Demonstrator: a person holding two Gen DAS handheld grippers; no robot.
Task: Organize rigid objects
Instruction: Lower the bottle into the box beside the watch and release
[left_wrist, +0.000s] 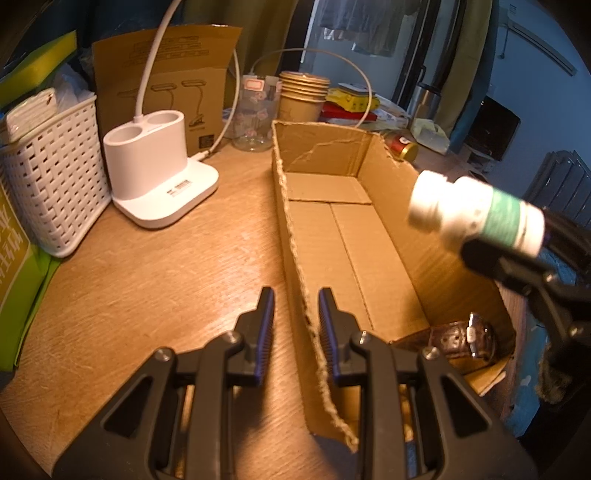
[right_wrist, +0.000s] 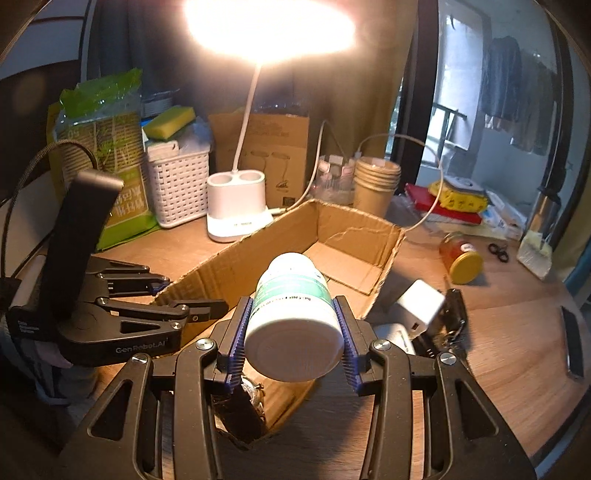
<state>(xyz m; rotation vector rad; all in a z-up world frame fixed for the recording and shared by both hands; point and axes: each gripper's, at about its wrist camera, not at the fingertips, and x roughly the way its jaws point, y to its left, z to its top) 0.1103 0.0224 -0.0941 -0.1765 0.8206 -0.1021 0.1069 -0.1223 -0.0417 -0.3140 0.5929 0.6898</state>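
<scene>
Broadly, a wooden desk (left_wrist: 155, 273) fills the scene, backed by curtains and a window with hanging clothes. On it lies a long open cardboard box (left_wrist: 354, 236), its near wall straddled by the left gripper (left_wrist: 296, 314), fingers spread and not touching it. A lit desk lamp (right_wrist: 236, 210) and white basket (left_wrist: 51, 184) stand behind. The right gripper (right_wrist: 293, 328) pinches a white bottle (right_wrist: 293, 317) above the box; a watch (left_wrist: 469, 336) lies inside.
</scene>
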